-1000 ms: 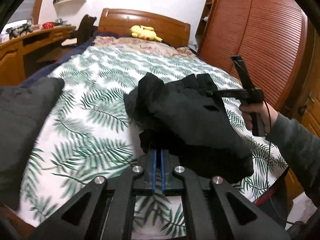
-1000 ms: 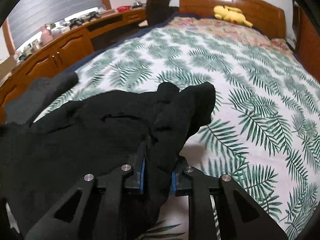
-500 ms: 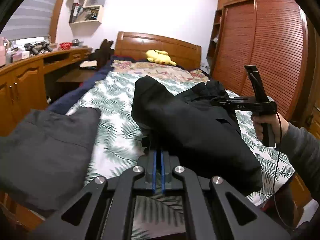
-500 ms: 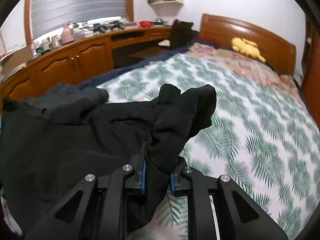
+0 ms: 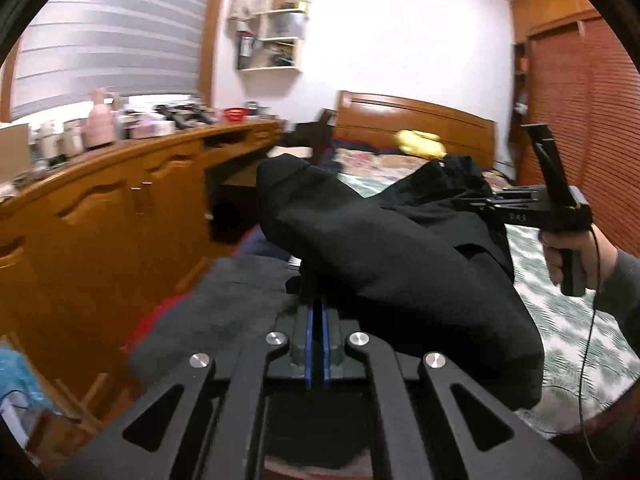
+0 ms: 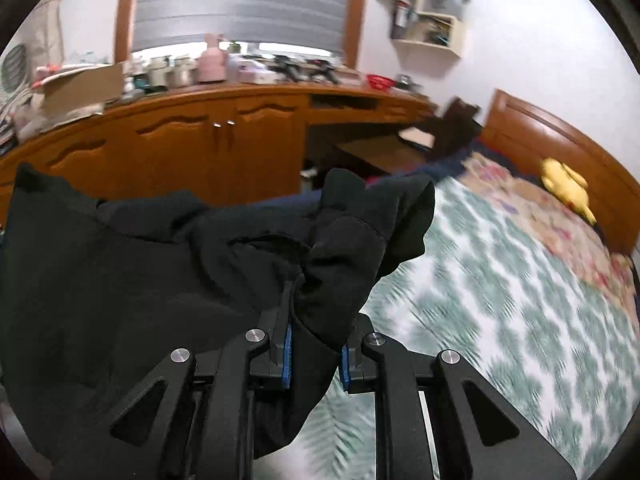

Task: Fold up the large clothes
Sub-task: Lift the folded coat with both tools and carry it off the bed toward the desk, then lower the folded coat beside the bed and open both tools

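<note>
Left tongs pinched on black garment, right tongs clamping its bunched fabric

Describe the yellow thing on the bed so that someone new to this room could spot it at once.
Start at the bed with the green fern-print cover and follow it up to the wooden headboard. There, on the floral bedding just below the headboard, lies a small yellow plush toy. It is the only bright yellow item in the room; the black garment nearby is dark and far larger.
</note>
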`<state>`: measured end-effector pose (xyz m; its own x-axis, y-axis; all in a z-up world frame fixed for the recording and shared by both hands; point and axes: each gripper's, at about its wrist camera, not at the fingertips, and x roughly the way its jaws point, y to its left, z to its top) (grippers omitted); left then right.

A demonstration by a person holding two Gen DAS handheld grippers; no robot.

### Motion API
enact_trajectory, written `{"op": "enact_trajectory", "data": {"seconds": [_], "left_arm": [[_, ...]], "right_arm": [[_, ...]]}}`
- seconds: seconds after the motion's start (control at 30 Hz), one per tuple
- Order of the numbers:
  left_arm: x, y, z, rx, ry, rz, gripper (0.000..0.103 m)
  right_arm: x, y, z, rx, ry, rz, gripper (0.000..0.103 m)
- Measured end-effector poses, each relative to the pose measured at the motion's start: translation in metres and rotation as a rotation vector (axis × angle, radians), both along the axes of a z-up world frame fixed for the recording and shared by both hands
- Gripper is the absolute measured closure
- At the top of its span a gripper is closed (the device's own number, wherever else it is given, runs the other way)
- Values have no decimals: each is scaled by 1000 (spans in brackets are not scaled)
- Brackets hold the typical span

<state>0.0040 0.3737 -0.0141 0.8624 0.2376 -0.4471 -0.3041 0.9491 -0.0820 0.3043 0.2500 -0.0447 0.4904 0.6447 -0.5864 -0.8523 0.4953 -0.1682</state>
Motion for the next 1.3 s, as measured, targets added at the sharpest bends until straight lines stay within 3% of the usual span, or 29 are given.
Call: {"op": "enact_trajectory", "data": {"seconds": [0.27, 0.47, 0.53, 0.63, 0.7, 0.83, 0.97, 1.1, 1.23, 1.3], "left_arm": [[-22, 62, -19, 23, 52, 146, 102], [-32, 83, -67, -7, 172, 206, 102], [-39, 85, -78, -23, 177, 209, 101], [-54, 84, -84, -55, 156, 170, 95], [-62, 81, -83, -48, 155, 175, 93], [-71, 74, -77, -28, 168, 168, 86], [-79, 65, -63, -2, 145, 179, 82], [-88, 63, -56, -8, 129, 189, 79], [-92, 62, -54, -33, 131, 170, 78], [-93, 60, -53, -30, 133, 170, 77]], "right_arm": [[-14, 102, -13, 3, -4, 76, 88], [-22, 143, -66, -108, 88, 59, 80], [-29, 146, -80, -159, 61, 66, 65], [-27, 135, -79, -134, 82, 66, 44], [-28, 129, -74, -112, 90, 57, 38], [-47, 122, -64, -63, 71, 102, 37], [-75, 130, -65, -2, 182, 249, 37], [-108, 151, -77, 13, 257, 319, 37], [-127, 182, -114, -103, 340, 324, 35], [-134, 186, -127, -135, 311, 322, 36]]}}
